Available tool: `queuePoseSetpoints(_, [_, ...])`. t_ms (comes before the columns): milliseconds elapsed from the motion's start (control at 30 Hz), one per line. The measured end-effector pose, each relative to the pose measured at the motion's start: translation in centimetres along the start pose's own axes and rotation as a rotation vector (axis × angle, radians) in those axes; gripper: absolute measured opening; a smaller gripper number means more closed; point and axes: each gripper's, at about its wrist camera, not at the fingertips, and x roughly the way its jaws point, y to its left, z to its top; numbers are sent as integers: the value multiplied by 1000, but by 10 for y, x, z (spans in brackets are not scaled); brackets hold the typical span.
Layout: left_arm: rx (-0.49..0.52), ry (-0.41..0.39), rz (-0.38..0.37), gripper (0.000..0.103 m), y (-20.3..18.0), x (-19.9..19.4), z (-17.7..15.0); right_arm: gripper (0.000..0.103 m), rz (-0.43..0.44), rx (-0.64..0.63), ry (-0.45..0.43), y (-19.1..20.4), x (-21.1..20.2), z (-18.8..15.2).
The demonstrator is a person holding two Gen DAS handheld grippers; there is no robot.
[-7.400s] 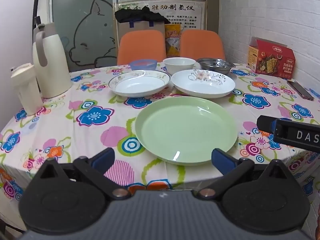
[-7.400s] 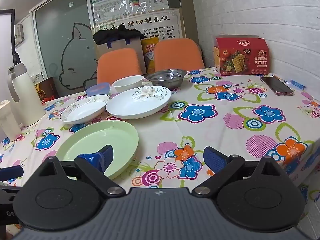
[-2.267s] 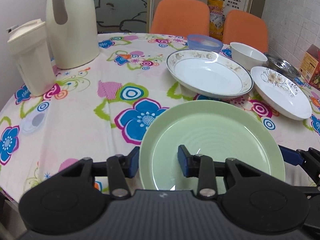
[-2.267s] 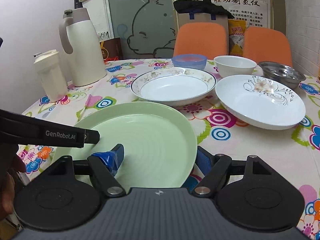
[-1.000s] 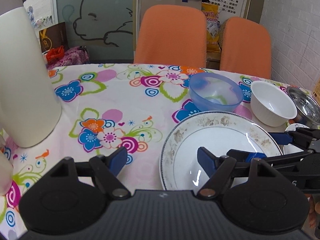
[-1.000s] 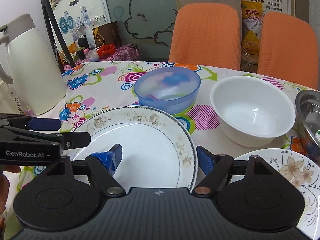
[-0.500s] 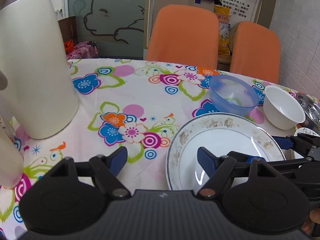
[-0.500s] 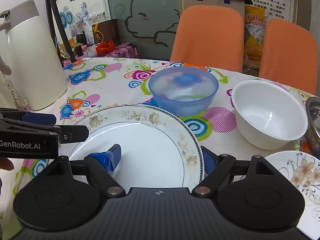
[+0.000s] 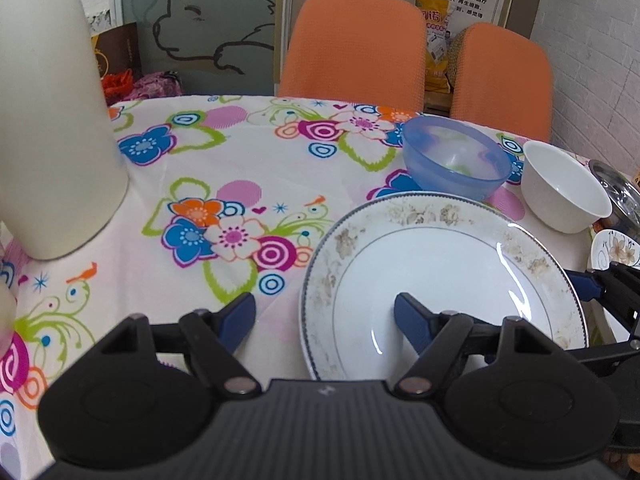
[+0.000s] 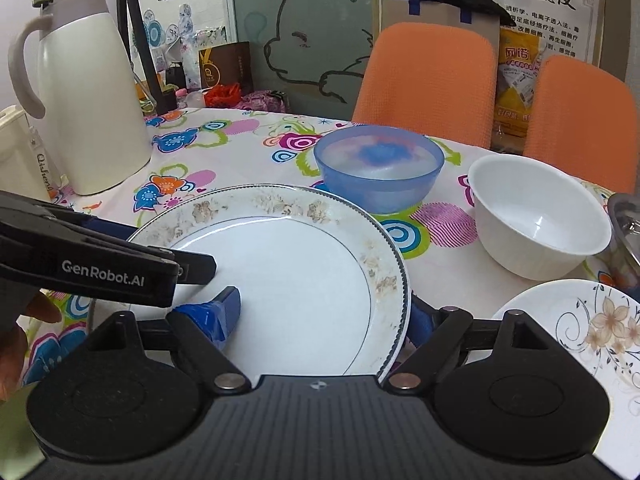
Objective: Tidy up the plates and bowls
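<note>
Floral tablecloth [image 9: 248, 168] over a round table; two orange chairs [image 9: 352, 44] behind it, white brick wall to the right. Cream thermos jug [image 10: 86, 92] stands far left.

Gilt-rimmed white plate [image 9: 440, 276] sits near the table edge, straight ahead of me. Blue translucent bowl [image 9: 454, 158] just behind it, its base almost touching the plate's far rim. White bowl [image 9: 564, 192] to the right of the blue one. Steel bowl [image 9: 618, 196] only partly in view at the right edge. Flower-painted white plate [image 10: 576, 332] to the right of the gilt-rimmed one.

My left gripper [image 9: 324, 316]: spread wide, straddling the plate's left rim, one finger outside over the cloth, the other over the plate's well. Not closed on it.

My right gripper [image 10: 324, 312]: also spread, straddling the plate's right rim, left finger over the well, right finger outside the rim and partly hidden by it. No pinch visible.
</note>
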Motion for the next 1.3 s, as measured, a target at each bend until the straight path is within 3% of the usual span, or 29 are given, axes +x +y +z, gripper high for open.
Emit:
queuePoseSetpoints(67, [1, -4, -8, 63, -3, -2, 0, 72, -7, 5, -5, 2, 0, -1])
queuePoseSetpoints(100, [-1, -2, -13, 52, -5, -3, 1, 72, -3, 0, -15, 1, 0, -2])
queuePoseSetpoints(200, [-15, 5, 35, 48, -13, -4, 3, 64, 14, -17, -46, -3, -2, -5])
queuePoseSetpoints(300, [-41, 24, 33, 36, -12, -11, 11, 54, 31, 13, -36, -9, -5, -2])
queuePoseSetpoints(500, [-30, -45, 38, 35, -15, -57, 21, 53, 51, 42, -95, -3, -35, 9])
queuePoseSetpoints(667, [-29, -58, -3, 35, -17, -99, 2, 53, 57, 64, -139, 8, -79, 9])
queuePoseSetpoints(1000, [-35, 3, -6, 36, -22, -138, -88, 54, 43, 90, -96, 42, -137, -58])
queuePoseSetpoints(1300, [-6, 13, 3, 35, -25, -130, -119, 56, 21, 132, -89, 52, -137, -93])
